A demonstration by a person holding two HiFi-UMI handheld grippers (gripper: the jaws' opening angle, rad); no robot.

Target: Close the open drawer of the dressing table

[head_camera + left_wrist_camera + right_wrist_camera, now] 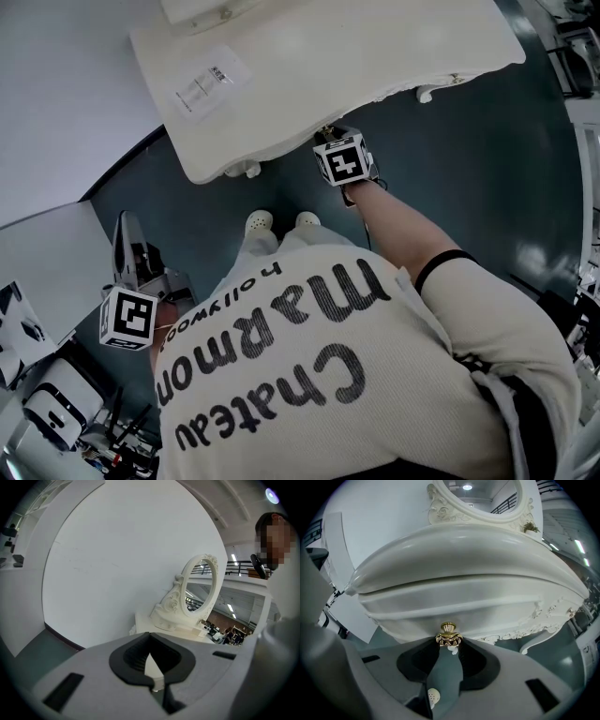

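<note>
The cream dressing table point(309, 66) fills the top of the head view. Its curved drawer front point(459, 606) spans the right gripper view below the table top; how far it stands out I cannot tell. A small gold knob point(449, 635) sits in the middle of that front. My right gripper point(449, 641) has its two fingertips against the knob's sides, shut on it; in the head view that gripper point(327, 133) reaches under the table's front edge. My left gripper point(127, 223) hangs at the person's left side, away from the table, its jaws point(150, 638) shut and empty.
An oval mirror in a carved cream frame point(199, 592) stands on the table. Carved table legs point(427, 93) rest on the dark green floor. The person's white shoes point(259, 222) stand just before the table. A white panel point(47, 253) and equipment point(52, 412) lie at the lower left.
</note>
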